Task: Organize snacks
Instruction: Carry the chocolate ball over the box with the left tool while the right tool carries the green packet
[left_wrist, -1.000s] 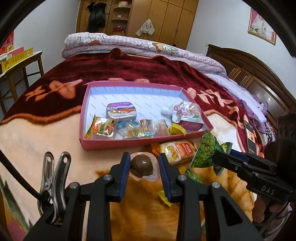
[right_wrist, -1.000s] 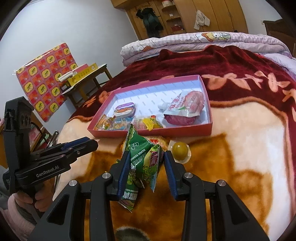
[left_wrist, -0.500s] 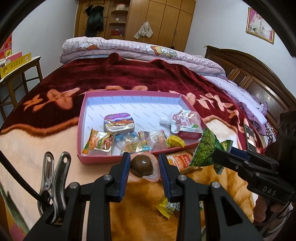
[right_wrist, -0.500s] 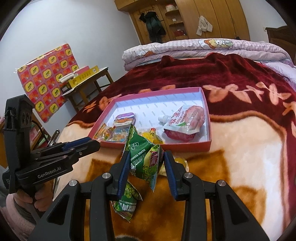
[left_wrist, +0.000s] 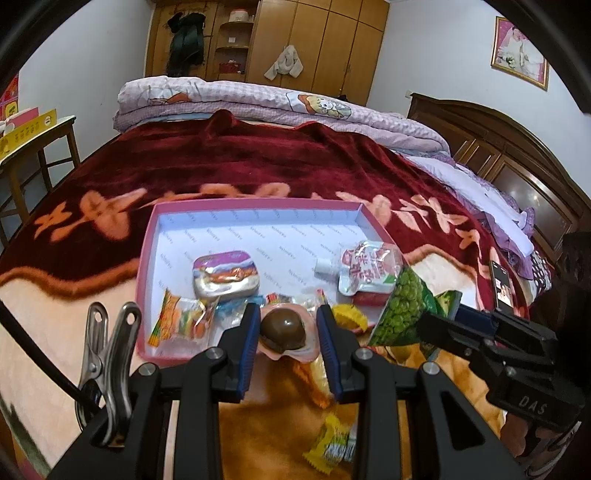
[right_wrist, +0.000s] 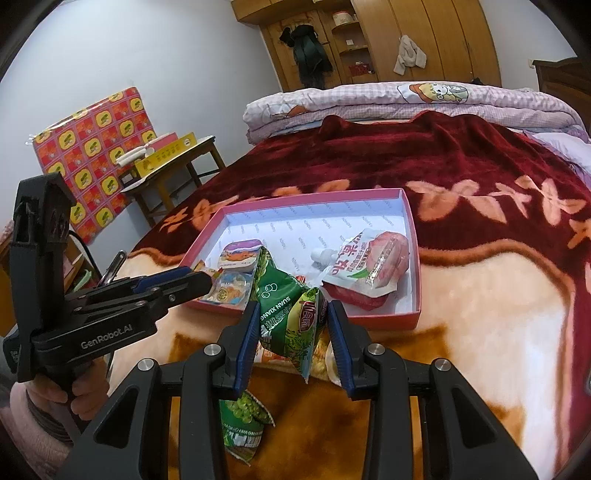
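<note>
Both my hands have carried their loads forward over the last second: the pink tray (left_wrist: 146, 266) sat well ahead of the fingers then, and now its near rim lies right under them, so each snack is about ready to be dropped in.

My left gripper (left_wrist: 284, 328) is closed to a narrow gap on the brown jelly cup (left_wrist: 283, 329), the blue pads (left_wrist: 248, 332) pressing the cup's sides, held level just over the tray's near edge. My right gripper (right_wrist: 291, 325) is closed likewise on the green pea snack bag (right_wrist: 288, 310), which hangs crumpled between the pads above the near rim; a second green pea packet (right_wrist: 242, 424) lies on the blanket (right_wrist: 461, 332) below it.

Inside the tray already lie a small foil-lidded tub (left_wrist: 226, 273), a spouted fruit pouch (left_wrist: 365, 269) towards the right side, and some small wrapped sweets (left_wrist: 181, 321) along the near edge. I think an orange packet (right_wrist: 271, 356) is left on the blanket under my right gripper, though it is mostly hidden. A yellow sweet (left_wrist: 330, 446) also waits on the blanket near me.
</note>
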